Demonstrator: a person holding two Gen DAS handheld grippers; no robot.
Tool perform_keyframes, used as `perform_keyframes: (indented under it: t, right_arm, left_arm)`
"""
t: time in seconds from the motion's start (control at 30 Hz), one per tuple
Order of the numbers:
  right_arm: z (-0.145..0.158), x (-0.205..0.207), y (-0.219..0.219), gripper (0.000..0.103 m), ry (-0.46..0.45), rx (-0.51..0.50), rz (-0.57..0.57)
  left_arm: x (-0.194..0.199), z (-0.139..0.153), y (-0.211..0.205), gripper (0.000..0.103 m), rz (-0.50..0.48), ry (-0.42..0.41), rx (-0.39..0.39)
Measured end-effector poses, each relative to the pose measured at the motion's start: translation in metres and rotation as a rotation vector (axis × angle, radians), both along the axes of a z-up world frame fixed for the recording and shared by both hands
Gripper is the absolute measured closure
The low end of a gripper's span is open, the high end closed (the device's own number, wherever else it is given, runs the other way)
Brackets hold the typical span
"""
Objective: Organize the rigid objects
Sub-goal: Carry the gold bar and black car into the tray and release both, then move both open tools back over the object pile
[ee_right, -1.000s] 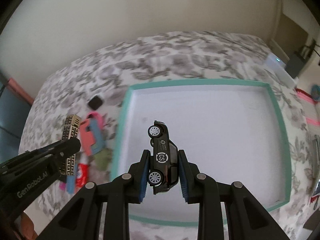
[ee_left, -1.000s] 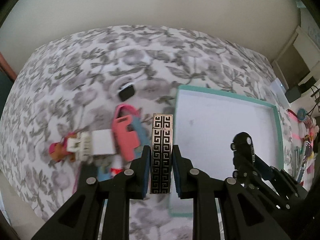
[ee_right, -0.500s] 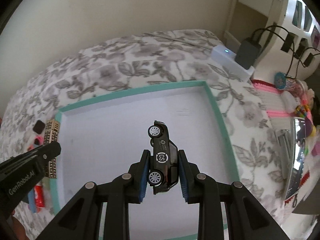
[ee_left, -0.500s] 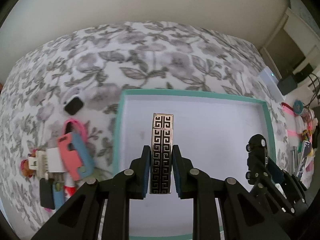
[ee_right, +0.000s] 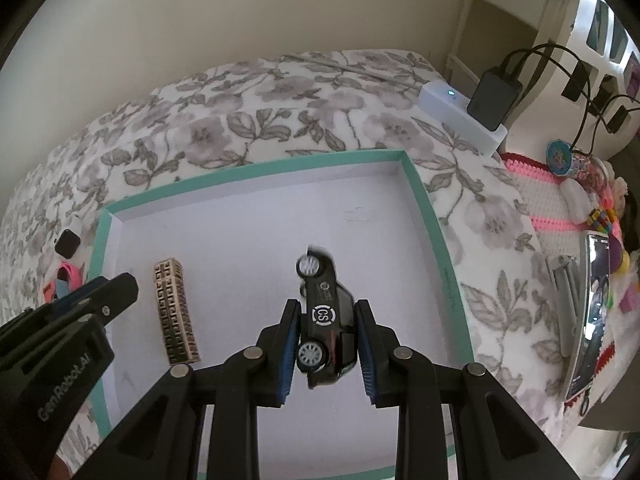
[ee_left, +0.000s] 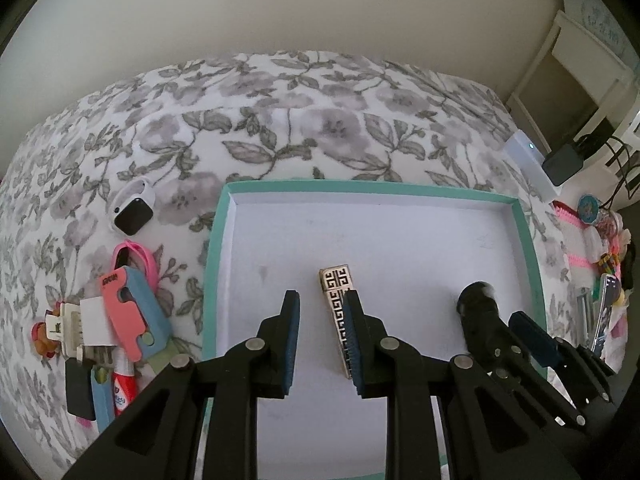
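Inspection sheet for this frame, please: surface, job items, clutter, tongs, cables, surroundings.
Surface: floral bedspread with a teal-rimmed tray on it.
Job's things: patterned bar lies flat on the tray floor; toy car hangs nose-up over the tray.
Clutter: smartwatch and a heap of pink and blue gadgets left of the tray.
Grippers: left tongs open, the bar not pinched; right tongs appear shut on the car.
Cables: black adapter with leads on a white power strip.
Surroundings: plain wall; phone on a stand at right.
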State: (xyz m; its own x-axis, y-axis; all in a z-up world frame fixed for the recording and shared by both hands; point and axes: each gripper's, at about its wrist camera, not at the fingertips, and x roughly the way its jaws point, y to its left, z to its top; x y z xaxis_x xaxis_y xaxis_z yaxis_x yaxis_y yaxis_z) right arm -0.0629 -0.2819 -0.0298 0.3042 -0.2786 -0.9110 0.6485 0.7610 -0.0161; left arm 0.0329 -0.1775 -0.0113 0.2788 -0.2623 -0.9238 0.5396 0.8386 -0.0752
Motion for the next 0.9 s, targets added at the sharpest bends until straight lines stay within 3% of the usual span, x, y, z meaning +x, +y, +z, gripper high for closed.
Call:
perform_keyframes:
  t: [0.1, 0.13, 0.2, 0.3, 0.37, 0.4, 0.67, 0.83, 0.9]
  right_arm:
    - [0.003, 0.001, 0.002, 0.072, -0.004, -0.002, 0.010]
    - [0.004, 0.002, 0.003, 0.069, -0.006, 0.000, 0.012]
    - [0.005, 0.002, 0.004, 0.050, -0.010, -0.003, 0.011]
    - [0.007, 0.003, 0.007, 0.045, -0.012, -0.013, 0.012]
    - [0.010, 0.003, 0.009, 0.035, -0.015, -0.026, 0.014]
    - [0.011, 0.003, 0.009, 0.029, -0.018, -0.032, 0.015]
    - [0.018, 0.003, 0.016, 0.002, -0.053, -0.049, 0.018]
    - [0.019, 0.004, 0.021, 0.000, -0.067, -0.045, 0.018]
    - [0.021, 0.004, 0.024, 0.000, -0.079, -0.046, 0.020]
  left_arm:
    - [0.003, 0.002, 0.006, 0.077, 0.021, -0.005, 0.006]
    - [0.004, 0.002, 0.009, 0.071, 0.031, -0.004, 0.006]
    - [0.008, 0.002, 0.016, 0.066, 0.056, -0.005, 0.008]
    - [0.012, 0.002, 0.024, 0.063, 0.083, -0.013, 0.017]
    - [0.015, 0.002, 0.030, 0.043, 0.103, -0.018, 0.021]
    - [0.017, 0.002, 0.034, 0.038, 0.118, -0.021, 0.021]
    - [0.026, 0.007, 0.059, 0.012, 0.182, -0.073, 0.039]
    - [0.031, 0.018, 0.078, 0.012, 0.208, -0.114, 0.013]
    - [0.033, 0.026, 0.087, 0.007, 0.220, -0.137, -0.004]
